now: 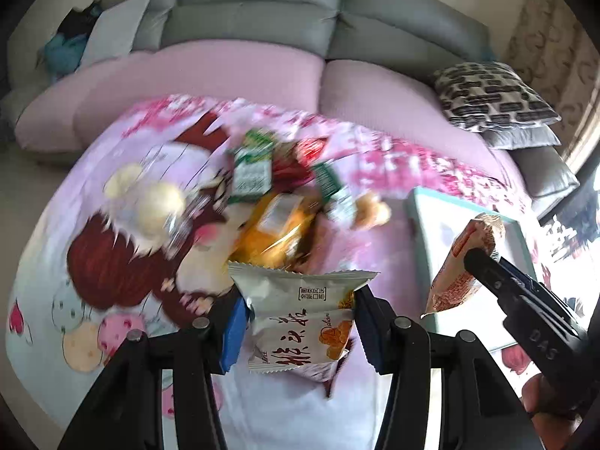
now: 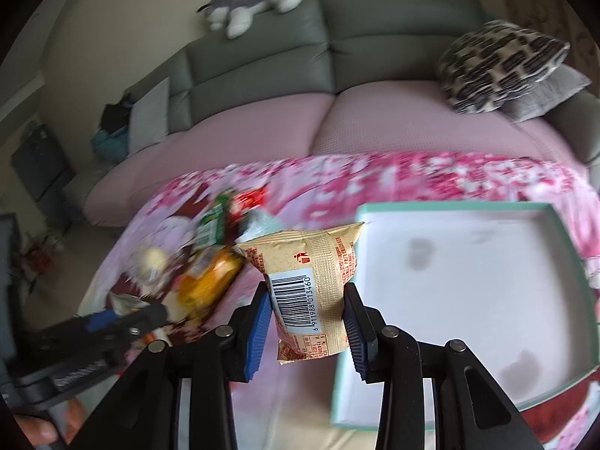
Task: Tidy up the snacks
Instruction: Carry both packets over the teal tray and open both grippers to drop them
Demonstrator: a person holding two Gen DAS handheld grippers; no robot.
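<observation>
A white snack packet (image 1: 300, 322) is gripped by the left gripper (image 1: 298, 322), a tan packet (image 2: 311, 292) by the right gripper (image 2: 307, 318); both judged light, crinkly, best pinched mid-body.

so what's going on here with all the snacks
A person is sorting snacks with a gripper in each hand. The left gripper is shut on a white snack packet, the right gripper on a tan barcoded packet beside the teal-rimmed box. More snacks lie piled on the pink cloth.
</observation>
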